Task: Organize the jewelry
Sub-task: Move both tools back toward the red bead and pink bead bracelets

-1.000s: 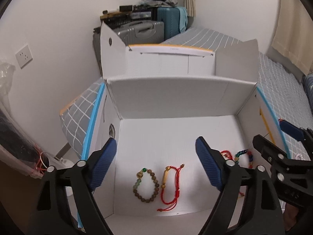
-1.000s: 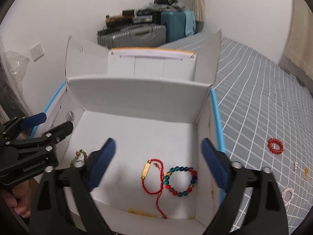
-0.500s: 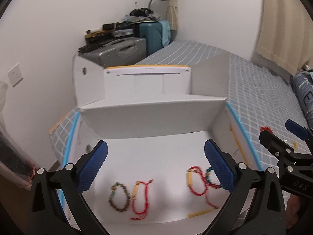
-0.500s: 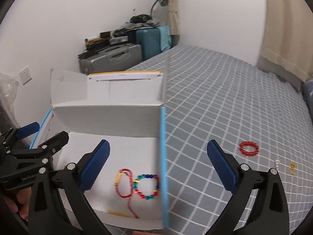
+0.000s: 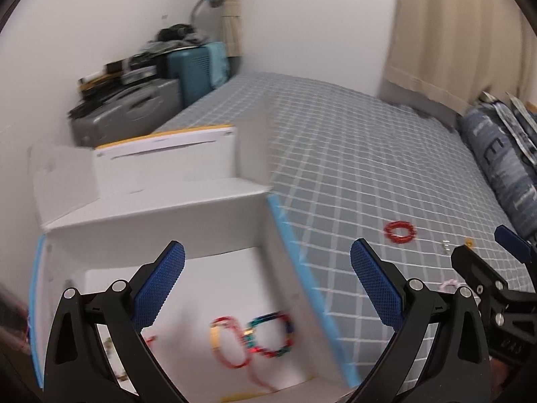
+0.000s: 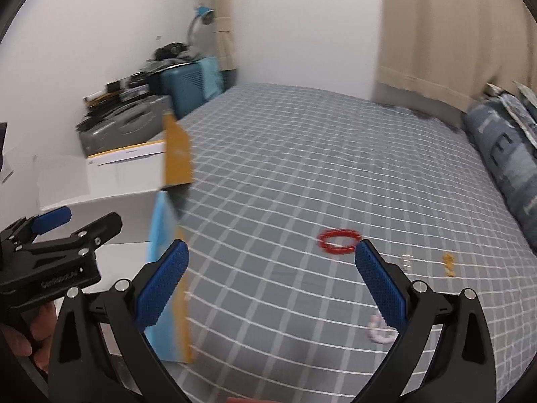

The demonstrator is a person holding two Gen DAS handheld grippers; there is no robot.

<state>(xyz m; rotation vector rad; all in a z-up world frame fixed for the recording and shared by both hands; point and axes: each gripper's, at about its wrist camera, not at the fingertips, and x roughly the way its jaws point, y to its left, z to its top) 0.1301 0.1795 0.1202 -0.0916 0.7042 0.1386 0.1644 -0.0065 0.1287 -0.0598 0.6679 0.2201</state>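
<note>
The white box point(image 5: 167, 208) sits on the bed's left end, with a red cord bracelet point(image 5: 228, 342) and a multicoloured bead bracelet point(image 5: 272, 334) inside. My left gripper point(image 5: 268, 288) is open and empty above the box's right wall. My right gripper point(image 6: 272, 285) is open and empty over the bed. On the bedspread lie a red bead bracelet point(image 6: 339, 241), a pink bracelet point(image 6: 379, 330) partly behind my right finger, a small silver piece point(image 6: 406, 262) and a small gold piece point(image 6: 448, 263). The red bracelet point(image 5: 399, 232) also shows in the left wrist view.
The grey checked bedspread point(image 6: 302, 168) stretches to the right. A blue patterned pillow point(image 6: 503, 158) lies at the far right. Suitcases point(image 6: 134, 121) with clutter stand by the wall behind the box. The box's flaps point(image 6: 178, 154) stand up.
Both grippers have swung right, away from the box's inside toward the loose jewellery on the bed. Both stay open and empty.
</note>
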